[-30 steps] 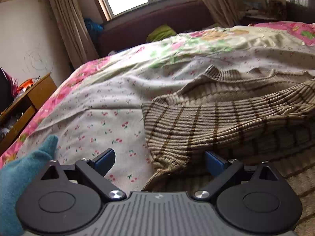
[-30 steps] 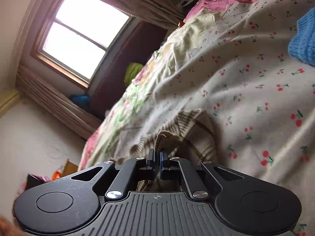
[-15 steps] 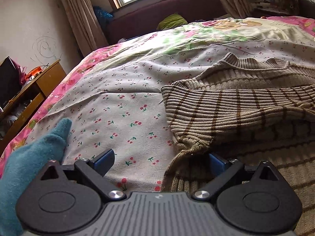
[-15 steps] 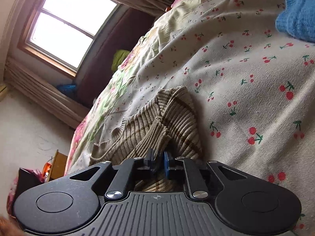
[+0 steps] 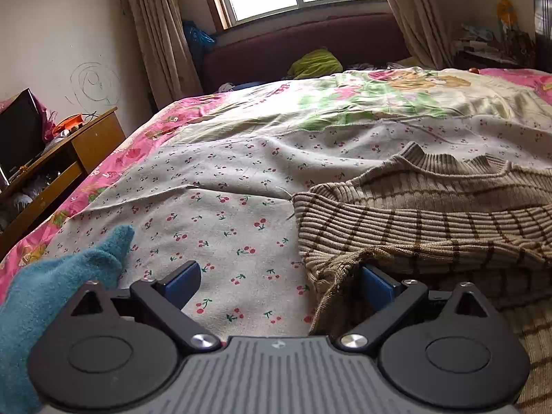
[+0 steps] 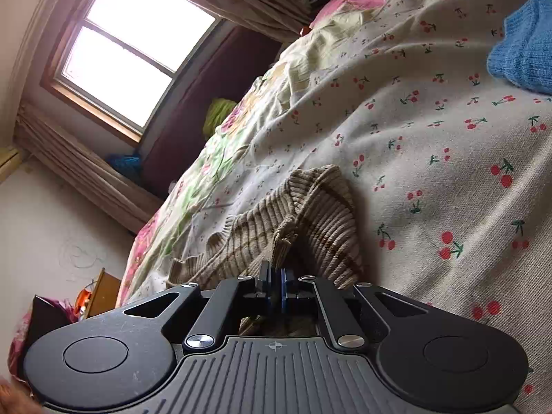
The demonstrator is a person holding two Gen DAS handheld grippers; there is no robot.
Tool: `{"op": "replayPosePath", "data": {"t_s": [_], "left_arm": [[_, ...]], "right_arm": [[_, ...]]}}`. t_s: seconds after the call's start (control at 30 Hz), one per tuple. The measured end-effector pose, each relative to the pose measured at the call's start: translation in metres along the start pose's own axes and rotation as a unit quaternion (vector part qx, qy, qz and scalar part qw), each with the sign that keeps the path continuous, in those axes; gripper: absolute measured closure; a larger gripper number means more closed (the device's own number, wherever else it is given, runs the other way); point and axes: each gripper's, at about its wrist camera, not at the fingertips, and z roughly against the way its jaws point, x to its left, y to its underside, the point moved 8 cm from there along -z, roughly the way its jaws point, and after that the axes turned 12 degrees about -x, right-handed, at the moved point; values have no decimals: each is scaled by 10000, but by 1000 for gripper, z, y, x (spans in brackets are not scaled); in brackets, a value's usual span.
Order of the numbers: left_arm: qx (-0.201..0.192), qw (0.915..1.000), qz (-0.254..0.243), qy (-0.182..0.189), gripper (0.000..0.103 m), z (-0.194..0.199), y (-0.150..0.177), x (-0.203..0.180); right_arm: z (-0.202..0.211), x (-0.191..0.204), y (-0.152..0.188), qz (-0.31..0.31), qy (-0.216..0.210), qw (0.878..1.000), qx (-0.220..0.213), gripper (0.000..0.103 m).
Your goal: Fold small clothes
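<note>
A brown striped ribbed sweater [image 5: 424, 220] lies on the cherry-print bed sheet [image 5: 224, 214], folded over itself. My left gripper [image 5: 276, 281] is open, low over the sheet; its right finger [image 5: 376, 281] is tucked under the sweater's left edge. In the right wrist view my right gripper [image 6: 275, 284] is shut on a fold of the same sweater [image 6: 310, 217], which bunches up just ahead of the fingers.
A teal knit garment [image 5: 51, 293] lies at the left next to my left gripper. A blue knit garment [image 6: 524, 55] lies on the sheet at far right. A wooden desk [image 5: 51, 172] stands beside the bed, the headboard [image 5: 303, 48] and window beyond.
My left gripper has pulled back and left, so the sweater edge sits further right. My right gripper has carried its fold across; more sweater now shows ahead of it.
</note>
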Motion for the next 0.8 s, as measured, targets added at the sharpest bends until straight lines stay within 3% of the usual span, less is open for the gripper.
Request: {"op": "replayPosePath", "data": {"t_s": [0.17, 0.37, 0.63, 0.8], "left_arm": [[63, 9999, 80, 1, 0, 2, 8, 8], [466, 9987, 93, -173, 0, 5, 35, 26], [-80, 9993, 338, -138, 0, 28, -1, 36], [-169, 9997, 164, 9, 0, 5, -18, 12]], "right_arm": [[6, 10, -9, 51, -163, 9998, -126, 98], [-8, -11, 8, 150, 381, 9987, 293, 98], [3, -2, 1, 215, 230, 9994, 113, 98], [-2, -5, 7, 350, 358, 9985, 230, 98]]}}
